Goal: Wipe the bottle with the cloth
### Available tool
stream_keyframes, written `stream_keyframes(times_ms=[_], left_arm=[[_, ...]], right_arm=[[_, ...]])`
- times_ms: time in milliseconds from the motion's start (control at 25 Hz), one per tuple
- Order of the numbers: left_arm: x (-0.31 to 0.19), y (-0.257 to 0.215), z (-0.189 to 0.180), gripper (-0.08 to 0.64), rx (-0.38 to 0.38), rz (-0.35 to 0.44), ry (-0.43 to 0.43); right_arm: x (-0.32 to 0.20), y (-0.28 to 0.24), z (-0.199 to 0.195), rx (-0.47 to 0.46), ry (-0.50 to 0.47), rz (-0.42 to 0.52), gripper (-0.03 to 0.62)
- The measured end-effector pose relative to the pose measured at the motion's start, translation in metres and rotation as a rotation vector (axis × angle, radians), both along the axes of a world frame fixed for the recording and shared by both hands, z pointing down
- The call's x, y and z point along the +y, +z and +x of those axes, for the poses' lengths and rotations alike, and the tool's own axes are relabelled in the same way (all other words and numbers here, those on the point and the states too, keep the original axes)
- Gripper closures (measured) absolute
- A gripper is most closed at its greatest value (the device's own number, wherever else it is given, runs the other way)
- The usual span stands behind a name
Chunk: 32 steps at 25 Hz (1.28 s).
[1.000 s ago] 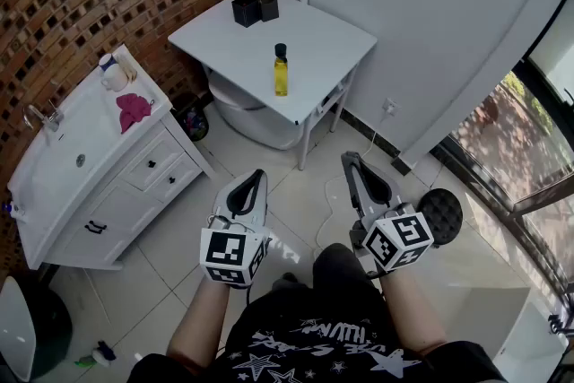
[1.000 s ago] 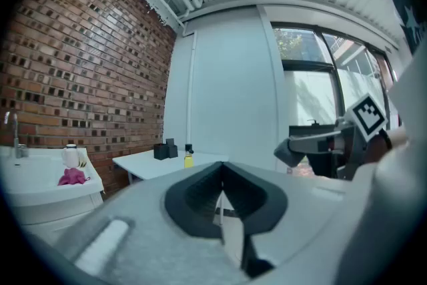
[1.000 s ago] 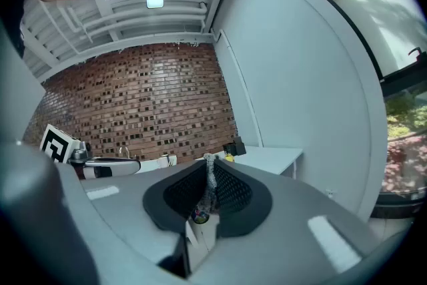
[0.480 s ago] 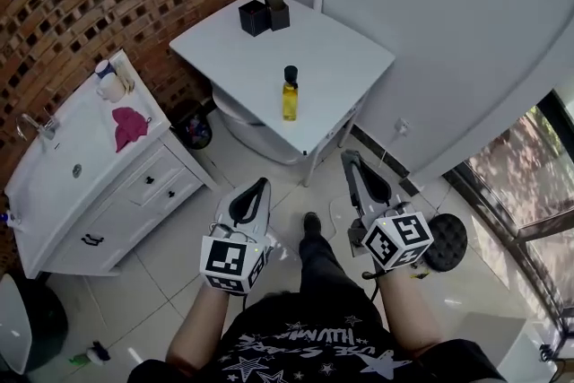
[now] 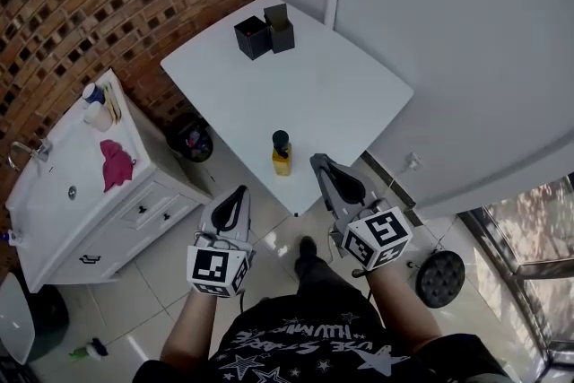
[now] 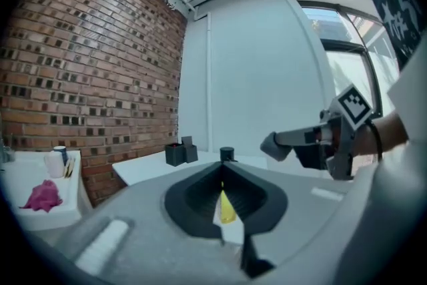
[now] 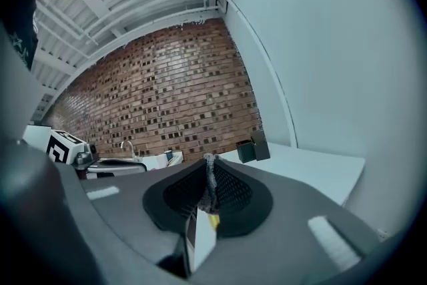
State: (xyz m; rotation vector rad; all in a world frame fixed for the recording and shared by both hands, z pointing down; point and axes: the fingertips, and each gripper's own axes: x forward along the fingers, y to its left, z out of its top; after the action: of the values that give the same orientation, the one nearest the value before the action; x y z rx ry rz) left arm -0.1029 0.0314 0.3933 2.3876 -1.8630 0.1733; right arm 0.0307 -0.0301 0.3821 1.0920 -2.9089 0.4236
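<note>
At the near edge of the white worktop (image 5: 359, 94) stands the bottle (image 5: 282, 159), between the left tongs (image 5: 239, 191) and right tongs (image 5: 317, 161), both closed, empty. The cloth (image 5: 114, 164) lies far left on the sink unit (image 5: 54, 220).

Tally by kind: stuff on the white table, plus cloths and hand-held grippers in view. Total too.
Yellow bottle with a black cap: 1
Black square containers: 2
Pink cloth: 1
Hand-held grippers: 2 (left hand-held gripper, right hand-held gripper)
Total: 6
</note>
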Motion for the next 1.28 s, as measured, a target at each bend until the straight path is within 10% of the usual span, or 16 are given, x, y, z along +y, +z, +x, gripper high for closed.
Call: stream_keyframes(times_ms=[680, 960, 1280], left_arm=[[-0.072, 0.017, -0.008, 0.557, 0.053, -0.075, 0.044], [-0.079, 0.026, -0.001, 0.557, 0.035, -0.103, 0.121], [-0.081, 0.037, 0.008, 0.557, 0.037, -0.135, 0.182]], right_arm=[[-0.058, 0.009, -0.026, 0.035, -0.025, -0.041, 0.557], [-0.047, -0.021, -0.061, 0.036, -0.138, 0.084, 0.557], [-0.04, -0.017, -0.094, 0.244, -0.247, 0.144, 0.557]])
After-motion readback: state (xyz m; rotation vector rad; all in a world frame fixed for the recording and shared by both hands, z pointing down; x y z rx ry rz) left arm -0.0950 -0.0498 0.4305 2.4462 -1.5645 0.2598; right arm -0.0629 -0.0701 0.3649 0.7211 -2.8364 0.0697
